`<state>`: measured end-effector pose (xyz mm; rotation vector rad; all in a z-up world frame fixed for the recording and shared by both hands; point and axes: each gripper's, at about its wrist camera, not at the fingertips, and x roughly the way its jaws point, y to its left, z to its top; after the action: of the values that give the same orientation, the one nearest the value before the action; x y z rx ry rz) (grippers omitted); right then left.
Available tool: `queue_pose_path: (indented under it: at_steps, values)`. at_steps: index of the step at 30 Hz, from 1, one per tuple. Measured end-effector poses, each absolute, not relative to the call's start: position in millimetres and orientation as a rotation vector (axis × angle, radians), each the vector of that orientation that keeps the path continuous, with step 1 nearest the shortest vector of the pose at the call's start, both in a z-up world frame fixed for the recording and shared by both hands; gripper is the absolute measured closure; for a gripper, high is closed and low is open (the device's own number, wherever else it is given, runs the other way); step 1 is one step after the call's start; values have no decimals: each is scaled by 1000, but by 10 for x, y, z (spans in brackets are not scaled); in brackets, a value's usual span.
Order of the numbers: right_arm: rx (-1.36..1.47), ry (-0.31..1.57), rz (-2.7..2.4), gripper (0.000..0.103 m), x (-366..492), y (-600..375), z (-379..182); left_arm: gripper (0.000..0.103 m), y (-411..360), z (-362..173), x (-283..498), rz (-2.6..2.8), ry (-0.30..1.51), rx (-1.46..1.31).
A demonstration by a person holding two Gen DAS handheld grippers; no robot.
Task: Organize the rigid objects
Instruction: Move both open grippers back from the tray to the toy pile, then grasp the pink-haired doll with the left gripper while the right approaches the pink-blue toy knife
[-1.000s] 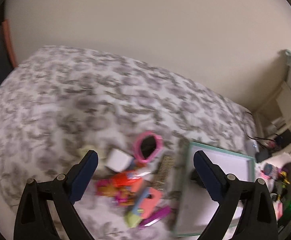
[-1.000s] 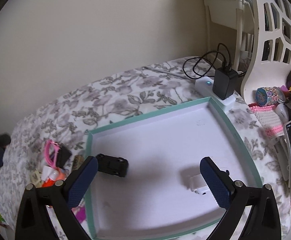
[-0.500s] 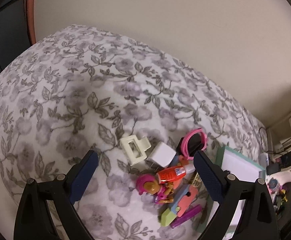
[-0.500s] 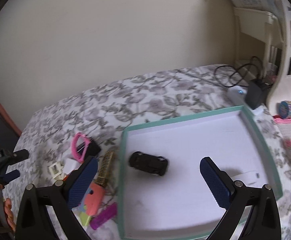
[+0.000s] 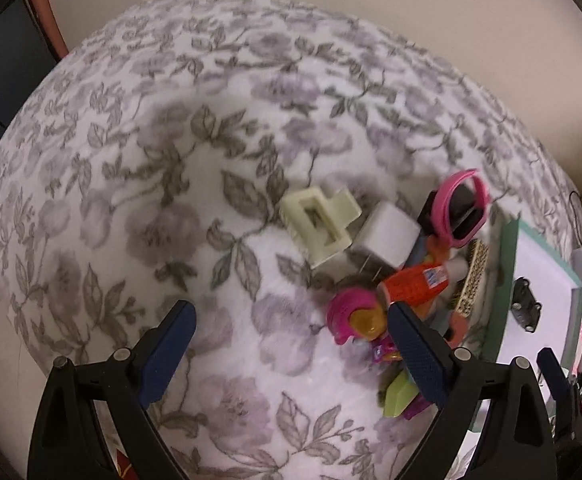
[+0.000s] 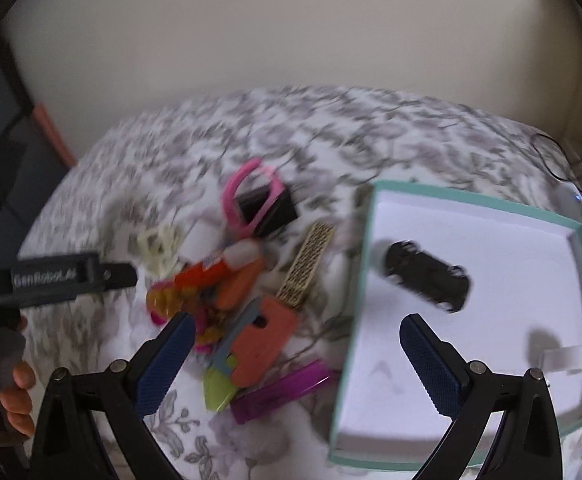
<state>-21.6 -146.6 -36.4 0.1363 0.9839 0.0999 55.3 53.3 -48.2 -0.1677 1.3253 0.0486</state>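
Left gripper [image 5: 291, 350] moved closer to clip [image 5: 318, 224]; purple stick [image 6: 281, 390] clear only in right view.

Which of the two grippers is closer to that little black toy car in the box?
Right. The right gripper hangs over the box's left edge, just short of the black toy car; the left gripper is beyond the clutter pile.
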Motion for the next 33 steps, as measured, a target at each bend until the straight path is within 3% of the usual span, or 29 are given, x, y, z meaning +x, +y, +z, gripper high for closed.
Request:
queue_pose_path:
  at_steps: [23,30,33]
  values:
    - [49,1114,143,0,-182,-1245,-680,7,149,-885,653,-77,1450,-239]
    - [58,1116,140,0,-177,-1253,-685,34,62,-983,696,-114,1457,-274]
    - [64,1109,136,0,-174,-1258,-679,36,48,-975,691,-117,1452,-275]
